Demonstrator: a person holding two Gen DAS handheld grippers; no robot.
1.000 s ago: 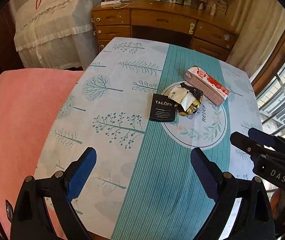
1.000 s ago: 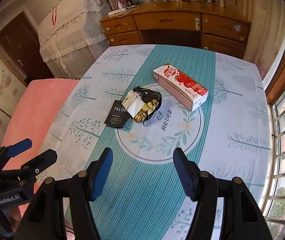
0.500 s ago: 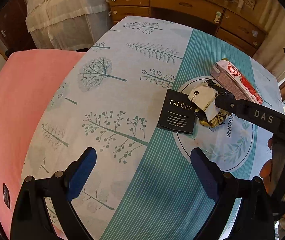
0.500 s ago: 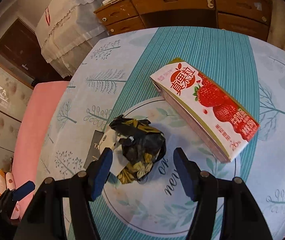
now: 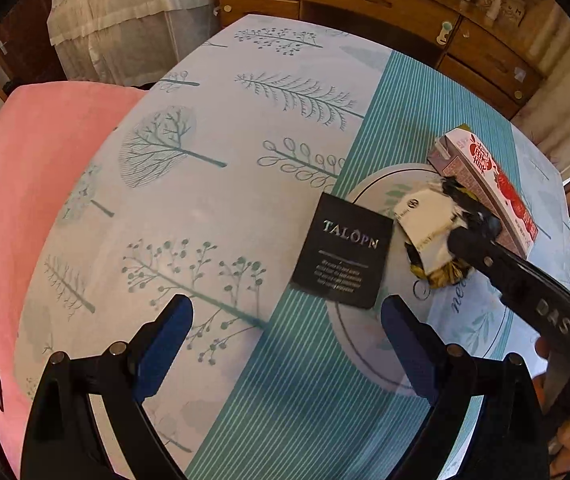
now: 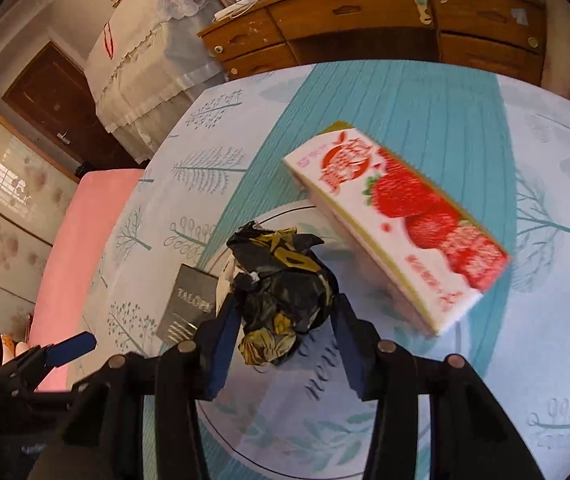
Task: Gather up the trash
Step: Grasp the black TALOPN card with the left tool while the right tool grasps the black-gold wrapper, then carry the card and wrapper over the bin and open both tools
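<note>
A crumpled black and gold wrapper (image 6: 285,292) with white paper lies on the table's round print. My right gripper (image 6: 285,316) straddles it, jaws narrowed on both sides of it and touching it; it also shows in the left wrist view (image 5: 481,220). A black TALOPN card (image 5: 345,252) lies flat just left of the wrapper (image 5: 433,232). A strawberry milk carton (image 6: 397,220) lies on its side right of the wrapper. My left gripper (image 5: 285,328) is open and empty, hovering low just before the black card.
The table has a printed cloth (image 5: 213,184) with trees and teal stripes. A pink padded seat (image 5: 21,184) stands at the left edge. A wooden dresser (image 6: 385,28) and a lace-covered unit (image 6: 141,40) stand behind the table.
Both grippers moved forward and down toward the trash. The right gripper's jaws narrowed around the crumpled wrapper. The left gripper drew closer to the black card.
</note>
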